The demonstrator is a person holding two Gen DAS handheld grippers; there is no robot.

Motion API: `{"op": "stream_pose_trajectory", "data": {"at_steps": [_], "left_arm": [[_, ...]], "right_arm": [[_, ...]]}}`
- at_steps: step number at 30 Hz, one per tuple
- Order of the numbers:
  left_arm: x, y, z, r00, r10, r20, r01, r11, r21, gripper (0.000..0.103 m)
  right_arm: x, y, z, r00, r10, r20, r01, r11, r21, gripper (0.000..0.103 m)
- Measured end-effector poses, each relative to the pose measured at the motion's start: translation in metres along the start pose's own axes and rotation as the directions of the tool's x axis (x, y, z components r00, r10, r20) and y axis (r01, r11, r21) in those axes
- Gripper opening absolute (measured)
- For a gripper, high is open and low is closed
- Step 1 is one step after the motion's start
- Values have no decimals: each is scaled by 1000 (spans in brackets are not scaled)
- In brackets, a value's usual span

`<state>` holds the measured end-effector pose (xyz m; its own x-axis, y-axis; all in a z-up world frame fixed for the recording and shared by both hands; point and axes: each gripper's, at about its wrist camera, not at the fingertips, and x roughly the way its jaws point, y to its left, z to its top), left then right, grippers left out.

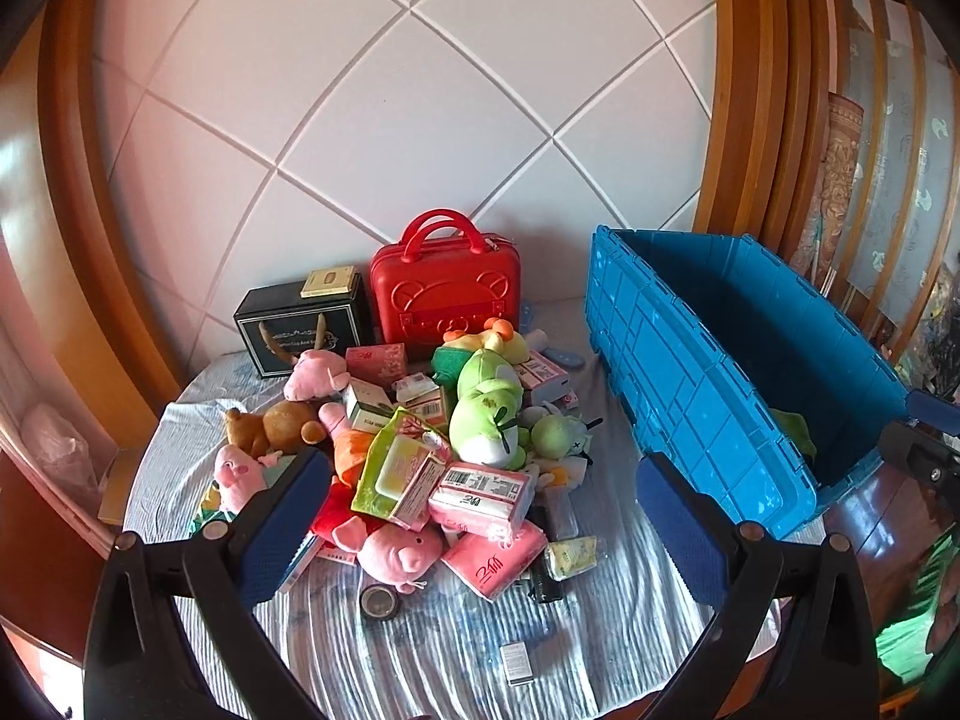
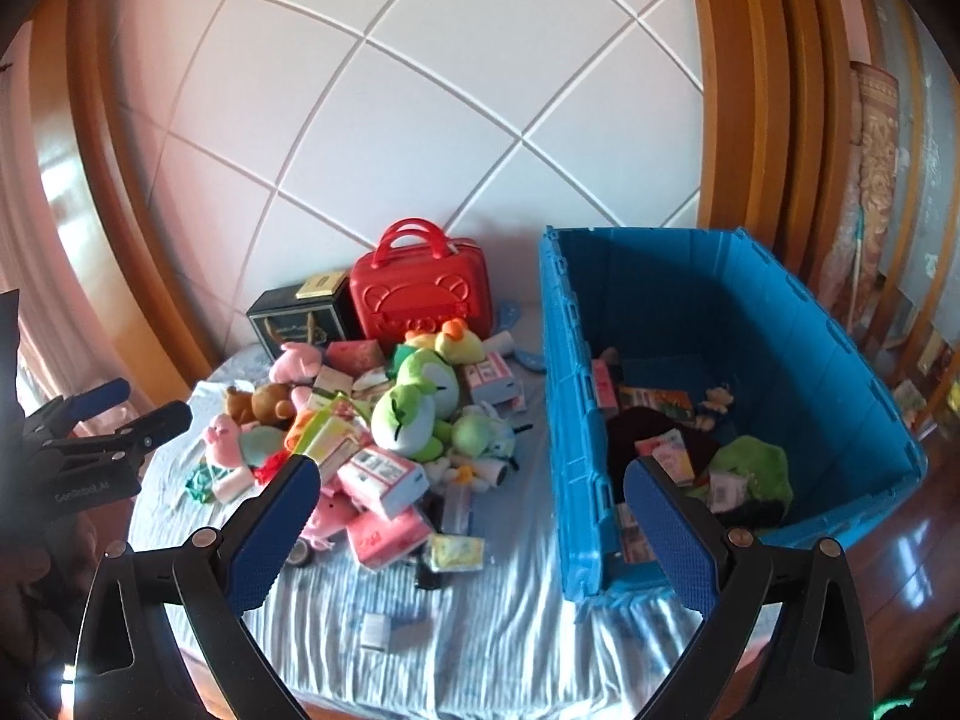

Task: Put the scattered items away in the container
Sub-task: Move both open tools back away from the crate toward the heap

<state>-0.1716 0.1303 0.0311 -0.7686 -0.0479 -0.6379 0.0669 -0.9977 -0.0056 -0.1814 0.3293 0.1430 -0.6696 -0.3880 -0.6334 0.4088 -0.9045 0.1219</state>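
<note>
A heap of toys and small boxes lies on the striped cloth: a green frog plush (image 1: 486, 414) (image 2: 411, 405), pink pig plushes (image 1: 396, 552), a brown bear (image 1: 270, 423) and pink tissue packs (image 1: 480, 495) (image 2: 384, 480). The blue crate (image 1: 708, 372) (image 2: 576, 420) stands to the right, holding several items, among them a green plush (image 2: 753, 468). My left gripper (image 1: 480, 522) hangs open above the near side of the heap, holding nothing. My right gripper (image 2: 471, 534) is open and holds nothing; it hovers over the crate's near left corner. The left gripper (image 2: 114, 420) also shows at the right wrist view's left edge.
A red carry case (image 1: 447, 294) (image 2: 420, 294) and a black box (image 1: 300, 324) (image 2: 294, 318) stand against the tiled wall behind the heap. A tape roll (image 1: 379, 603) and a small grey box (image 1: 517, 663) (image 2: 375, 630) lie on the near cloth. Wooden frames flank the bed.
</note>
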Motion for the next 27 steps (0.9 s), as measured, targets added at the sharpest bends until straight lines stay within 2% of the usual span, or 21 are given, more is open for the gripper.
{"op": "stream_pose_trajectory", "data": {"at_steps": [13, 27], "left_arm": [[-13, -10, -9, 998, 57, -13, -57, 995, -80, 103], [-13, -12, -11, 996, 93, -16, -94, 992, -88, 103]], "right_arm": [[-10, -16, -4, 1000, 26, -8, -27, 999, -26, 103], [-10, -21, -5, 999, 32, -19, -32, 999, -29, 103]]}}
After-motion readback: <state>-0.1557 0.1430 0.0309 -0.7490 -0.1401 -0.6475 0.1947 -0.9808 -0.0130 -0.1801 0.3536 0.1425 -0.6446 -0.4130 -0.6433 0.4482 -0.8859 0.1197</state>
